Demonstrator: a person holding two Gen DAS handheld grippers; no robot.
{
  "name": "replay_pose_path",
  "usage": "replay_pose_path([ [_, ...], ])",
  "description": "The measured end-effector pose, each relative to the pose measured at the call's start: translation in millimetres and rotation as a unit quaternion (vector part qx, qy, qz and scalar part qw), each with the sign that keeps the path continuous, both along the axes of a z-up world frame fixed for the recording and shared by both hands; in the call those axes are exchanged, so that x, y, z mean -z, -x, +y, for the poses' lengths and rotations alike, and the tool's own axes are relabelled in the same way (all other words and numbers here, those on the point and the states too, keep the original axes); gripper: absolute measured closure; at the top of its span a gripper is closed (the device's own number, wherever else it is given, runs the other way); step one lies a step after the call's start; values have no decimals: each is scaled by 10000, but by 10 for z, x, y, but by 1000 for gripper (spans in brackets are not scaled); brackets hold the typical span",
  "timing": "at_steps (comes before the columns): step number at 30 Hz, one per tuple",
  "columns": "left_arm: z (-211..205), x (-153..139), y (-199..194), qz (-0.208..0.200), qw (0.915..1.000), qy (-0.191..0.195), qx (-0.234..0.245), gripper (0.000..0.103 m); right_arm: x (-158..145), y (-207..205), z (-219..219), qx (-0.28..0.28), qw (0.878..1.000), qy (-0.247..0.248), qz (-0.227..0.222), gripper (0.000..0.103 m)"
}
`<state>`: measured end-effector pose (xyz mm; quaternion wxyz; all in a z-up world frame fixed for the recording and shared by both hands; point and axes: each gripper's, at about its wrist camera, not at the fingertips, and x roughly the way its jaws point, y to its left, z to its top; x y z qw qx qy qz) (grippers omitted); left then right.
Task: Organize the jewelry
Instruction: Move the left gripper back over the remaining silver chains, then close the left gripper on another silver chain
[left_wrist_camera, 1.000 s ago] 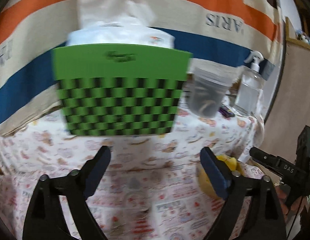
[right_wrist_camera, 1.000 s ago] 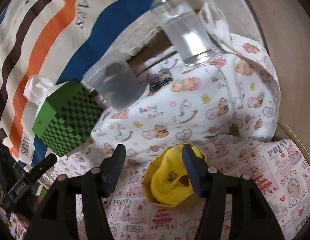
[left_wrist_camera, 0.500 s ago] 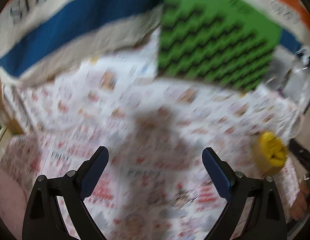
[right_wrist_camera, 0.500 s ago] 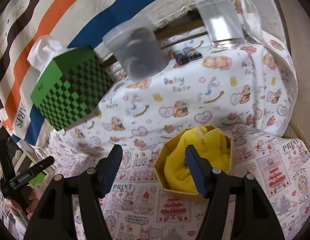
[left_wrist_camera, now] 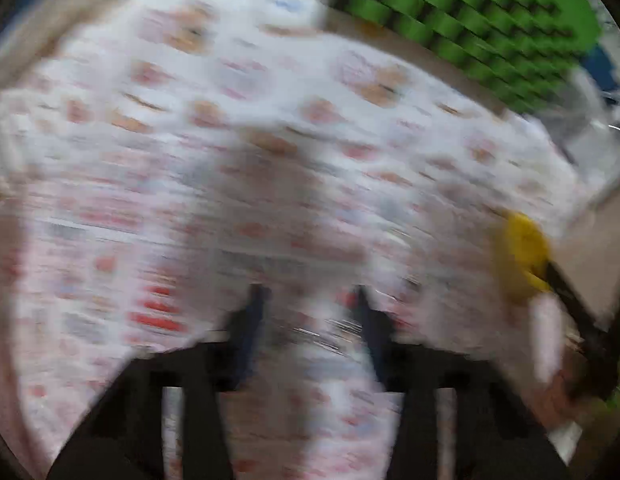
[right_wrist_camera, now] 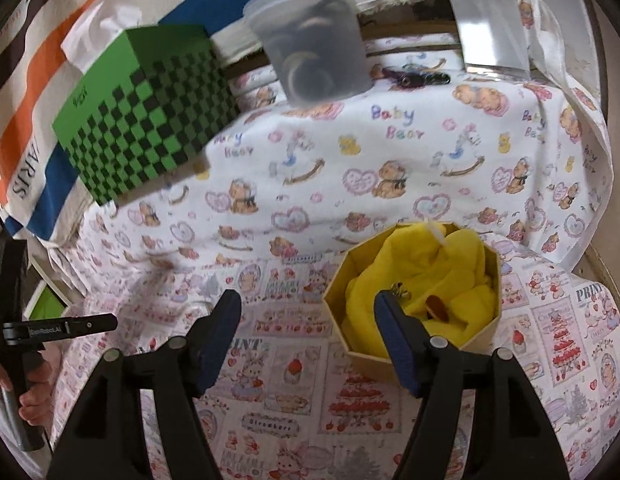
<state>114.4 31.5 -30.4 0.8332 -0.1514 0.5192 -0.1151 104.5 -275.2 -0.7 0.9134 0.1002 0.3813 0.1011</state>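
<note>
An octagonal box (right_wrist_camera: 414, 344) lined with yellow cloth sits on the patterned tablecloth; a small silver piece (right_wrist_camera: 399, 289) and a brown piece (right_wrist_camera: 437, 305) lie on the cloth inside. My right gripper (right_wrist_camera: 308, 320) is open and empty, hovering just left of the box. The left wrist view is heavily blurred: my left gripper (left_wrist_camera: 308, 312) points down at the tablecloth with its fingers apart, a faint shiny item (left_wrist_camera: 326, 330) between them. The yellow box (left_wrist_camera: 520, 256) shows at its right. The left gripper (right_wrist_camera: 82, 326) also shows at the right wrist view's left edge.
A green checkered tissue box (right_wrist_camera: 146, 120) stands at the back left. A translucent plastic cup (right_wrist_camera: 314, 40) holding dark rings and a clear bottle (right_wrist_camera: 490, 28) stand at the back. Dark hair clips (right_wrist_camera: 414, 78) lie between them. A striped cloth (right_wrist_camera: 26, 100) hangs behind.
My left gripper has swung down toward the tablecloth and its fingers have narrowed. My right gripper has drawn back slightly, so the yellow box now lies to its right.
</note>
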Motion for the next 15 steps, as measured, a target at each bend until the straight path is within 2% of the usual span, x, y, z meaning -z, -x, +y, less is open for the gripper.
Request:
replay_pose_path([
  [1,-24,19,0,104,9996,220,143,85,19,-11,13,18,9999,95,36,36],
  [2,-50,33,6,133,9994,273,174,85,31,-17,11,62,9998,180,35,36],
  [5,-155,43,29,-12,9997,-238,71,86,47,-48,-45,124,9999,73,92,35],
  [15,-253,221,-71,73,9995,-311,89,86,97,-65,18,37,9997,100,234,35],
])
